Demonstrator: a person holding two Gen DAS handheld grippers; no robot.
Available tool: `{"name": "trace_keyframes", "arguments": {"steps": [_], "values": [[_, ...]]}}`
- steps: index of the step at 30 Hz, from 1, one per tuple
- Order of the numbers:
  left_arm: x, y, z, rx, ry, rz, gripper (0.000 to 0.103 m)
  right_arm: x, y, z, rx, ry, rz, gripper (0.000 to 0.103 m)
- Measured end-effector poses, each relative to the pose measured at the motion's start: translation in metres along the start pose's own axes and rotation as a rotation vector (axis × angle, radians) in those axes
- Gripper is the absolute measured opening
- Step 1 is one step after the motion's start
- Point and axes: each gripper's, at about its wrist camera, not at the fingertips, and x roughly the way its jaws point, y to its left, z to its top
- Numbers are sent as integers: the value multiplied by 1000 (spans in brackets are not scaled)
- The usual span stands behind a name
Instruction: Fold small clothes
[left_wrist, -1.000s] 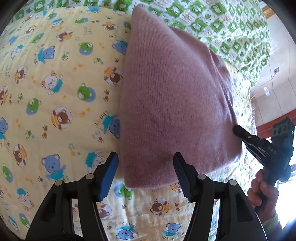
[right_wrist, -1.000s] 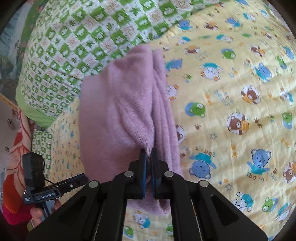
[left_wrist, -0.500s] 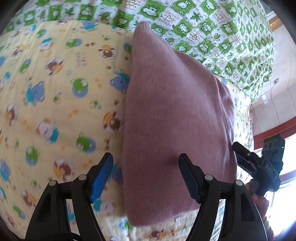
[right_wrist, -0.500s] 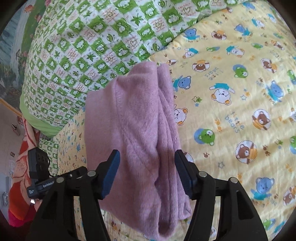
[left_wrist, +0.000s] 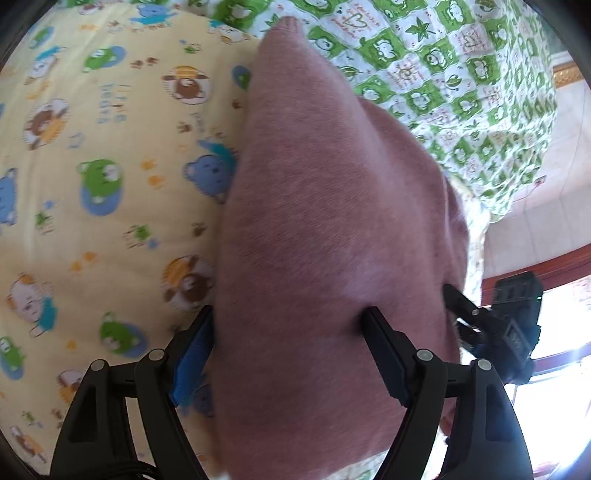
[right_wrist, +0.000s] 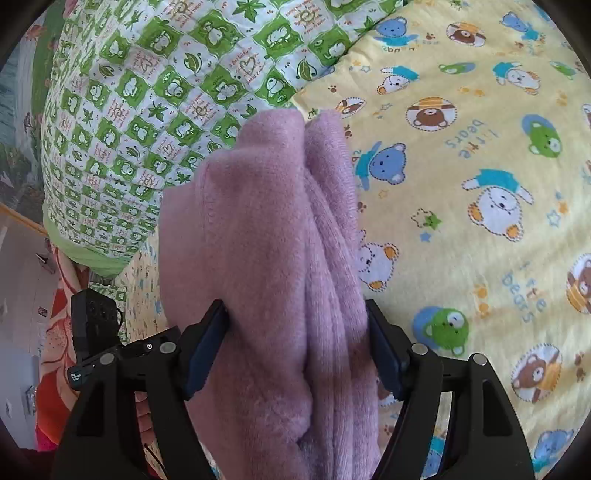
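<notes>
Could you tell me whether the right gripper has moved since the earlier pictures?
Yes. The right gripper has advanced along the folded pink fleece garment toward the green checked quilt, its jaws having just opened to straddle the garment.

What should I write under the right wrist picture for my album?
Open right gripper straddling a folded pink garment on the yellow bear-print sheet.

pink knit garment (left_wrist: 325, 229), folded into a thick oblong bundle, lies flat on the yellow bear-print sheet. far end touches the green checked quilt. fuzzy inner side and stacked ribbed layers show along one edge (right_wrist: 332, 229).
</notes>
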Motion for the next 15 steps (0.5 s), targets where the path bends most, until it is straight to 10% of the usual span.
{"name": "trace_keyframes", "arguments": {"steps": [15], "values": [[17,5,0,3,-3,-51,60,6,-3,-1,4,18,50,62]]}}
